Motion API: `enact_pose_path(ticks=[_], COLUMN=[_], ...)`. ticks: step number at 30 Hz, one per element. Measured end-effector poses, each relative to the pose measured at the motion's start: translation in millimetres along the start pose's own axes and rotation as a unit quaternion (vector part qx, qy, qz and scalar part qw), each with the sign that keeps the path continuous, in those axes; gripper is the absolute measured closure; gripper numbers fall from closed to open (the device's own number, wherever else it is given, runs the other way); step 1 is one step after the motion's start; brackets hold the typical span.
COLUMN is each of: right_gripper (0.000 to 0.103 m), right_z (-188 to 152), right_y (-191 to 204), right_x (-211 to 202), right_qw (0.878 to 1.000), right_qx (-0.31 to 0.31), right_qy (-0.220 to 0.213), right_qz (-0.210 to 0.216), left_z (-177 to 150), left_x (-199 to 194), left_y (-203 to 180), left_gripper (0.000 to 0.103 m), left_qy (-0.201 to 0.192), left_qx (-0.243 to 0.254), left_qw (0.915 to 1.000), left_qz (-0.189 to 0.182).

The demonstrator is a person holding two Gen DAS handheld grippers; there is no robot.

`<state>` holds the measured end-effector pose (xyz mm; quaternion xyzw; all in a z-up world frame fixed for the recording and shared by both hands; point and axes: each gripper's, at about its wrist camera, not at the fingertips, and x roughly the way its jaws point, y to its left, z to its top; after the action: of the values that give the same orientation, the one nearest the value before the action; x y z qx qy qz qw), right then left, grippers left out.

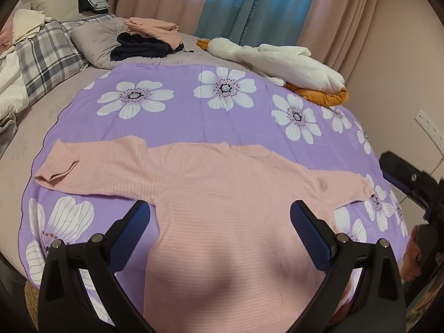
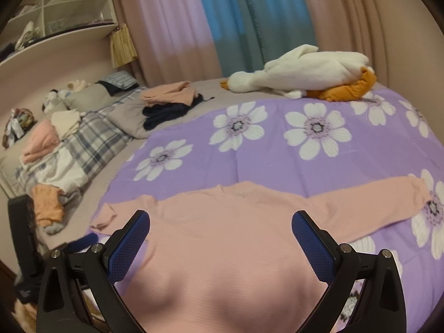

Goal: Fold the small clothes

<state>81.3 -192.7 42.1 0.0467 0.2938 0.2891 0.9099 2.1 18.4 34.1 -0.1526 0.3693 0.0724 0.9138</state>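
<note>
A pink long-sleeved top (image 1: 222,199) lies spread flat across the lower centre of both frames on a purple flowered sheet (image 1: 177,127), its two sleeves stretched toward the left and right edges, the left cuff already turned back on itself. The left gripper (image 1: 220,216) hangs over the garment's body with its blue-padded fingers spread wide and nothing between them; the right gripper (image 2: 220,226) does the same in its own view, equally wide and equally empty, and appears at the right edge of the left view as a dark blurred shape. The fold seems not yet begun. Done well, the next step would likely mean each tool pinching a single layer at a sleeve or the hem, lifting low, and laying the cloth over square so the knit does not bunch; gripping the sheet along with the top is the risk. Counted: one top laid out, two grippers, one plush goose (image 2: 302,72) at the upper right, one pile of folded pink and dark clothes (image 2: 169,102) at the upper centre-left, and a second heap of laundry on the plaid bedding (image 2: 91,141) at left, too jumbled to count piece by piece.
</note>
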Motion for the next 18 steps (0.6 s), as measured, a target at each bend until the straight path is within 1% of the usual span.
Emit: enact_pose_path(ticks=[3,6,7,8,12,15,16,18], right_gripper=[0.001,0.001,0.001,0.001,0.001,0.001,0.001,0.003], right_z=[12,21,26,28,39,46,47,50], right_y=[0,-2,-6,-10,-41,-79,-98,-122], right_x=[3,5,6,8,17,26,28,29], right_qw=[1.0,0.999,0.999,0.999,0.999,0.998,0.996,0.993], right_qx=[-0.005,-0.006,-0.002,0.001,0.028,0.066,0.084,0.109], right_qy=[0.004,0.01,0.009,0.009,0.012,0.018,0.015,0.015], right_qz=[0.012,0.039,0.048,0.049,0.019,-0.015,-0.031,-0.048], left_z=[4,6,8,8,8,8,8,11], left_x=[2,8,10,13,31,48,54,65], left_y=[-2,-3,-2,-2,-5,-9,-11,-14], left_gripper=[0.002,0.002,0.002,0.002,0.007,0.013,0.013,0.015], left_qy=[0.0,0.004,0.006,0.011,0.031,0.044,0.048,0.057], left_qx=[0.002,0.0,-0.005,-0.008,-0.008,-0.007,-0.006,-0.006], left_qw=[1.0,1.0,0.9999,0.9999,0.9995,0.999,0.9988,0.9983], left_qz=[0.001,-0.001,-0.006,-0.01,-0.009,-0.002,-0.003,-0.009])
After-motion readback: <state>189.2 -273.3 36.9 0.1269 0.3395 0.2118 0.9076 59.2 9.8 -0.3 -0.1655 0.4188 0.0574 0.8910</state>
